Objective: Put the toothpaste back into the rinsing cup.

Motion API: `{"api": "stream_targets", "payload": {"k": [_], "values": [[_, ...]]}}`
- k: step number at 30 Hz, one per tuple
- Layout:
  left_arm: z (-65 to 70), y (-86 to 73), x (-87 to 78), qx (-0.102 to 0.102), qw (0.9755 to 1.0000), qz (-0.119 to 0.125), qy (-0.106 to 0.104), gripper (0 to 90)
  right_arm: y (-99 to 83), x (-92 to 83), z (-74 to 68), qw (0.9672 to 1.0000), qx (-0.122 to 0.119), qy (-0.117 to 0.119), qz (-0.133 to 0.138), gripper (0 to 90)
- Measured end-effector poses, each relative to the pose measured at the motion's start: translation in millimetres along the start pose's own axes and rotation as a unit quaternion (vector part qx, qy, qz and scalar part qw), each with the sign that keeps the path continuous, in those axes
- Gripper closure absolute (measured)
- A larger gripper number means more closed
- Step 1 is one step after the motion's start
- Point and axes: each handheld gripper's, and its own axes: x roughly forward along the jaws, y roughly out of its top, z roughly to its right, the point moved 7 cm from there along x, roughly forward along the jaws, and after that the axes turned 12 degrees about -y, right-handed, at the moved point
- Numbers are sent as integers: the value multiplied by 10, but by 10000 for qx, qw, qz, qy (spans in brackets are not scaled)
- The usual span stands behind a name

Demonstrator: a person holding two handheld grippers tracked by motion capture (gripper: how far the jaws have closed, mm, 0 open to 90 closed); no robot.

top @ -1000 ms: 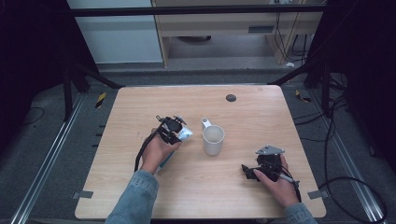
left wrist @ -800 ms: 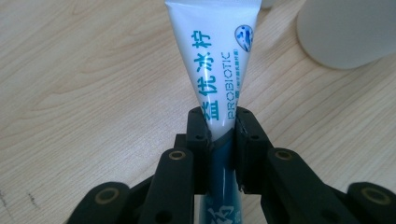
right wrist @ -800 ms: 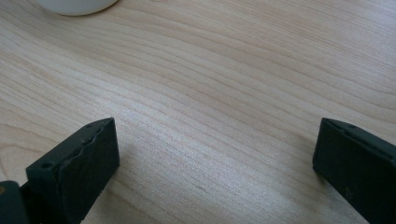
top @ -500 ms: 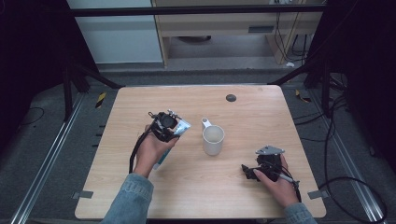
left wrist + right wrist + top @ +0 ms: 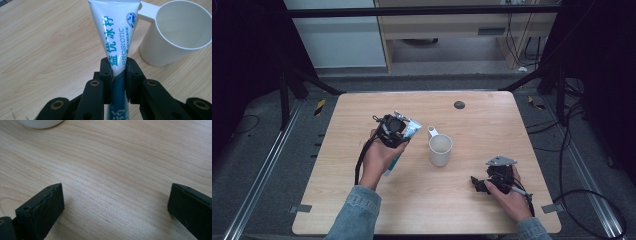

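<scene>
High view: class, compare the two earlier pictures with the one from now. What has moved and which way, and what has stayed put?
The left tongs, shut on the tube, have lifted and drawn slightly back and away from the cup, carrying the tube with them. Nothing was newly taken hold of or let go. The cup, the open right tongs resting low on the table, and the dark disc stayed as they were.

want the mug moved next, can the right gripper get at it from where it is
Probably yes. The right gripper sits open and empty on the table, with bare wood between it and the mug. The left gripper holds the toothpaste tube on the mug's far side.
</scene>
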Motion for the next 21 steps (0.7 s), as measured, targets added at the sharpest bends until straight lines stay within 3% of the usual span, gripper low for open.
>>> {"api": "stream_targets", "payload": {"k": [21], "values": [[203, 355, -67, 155, 9989, 442, -24, 777, 0, -2, -5, 10000, 16, 5, -13, 7]]}}
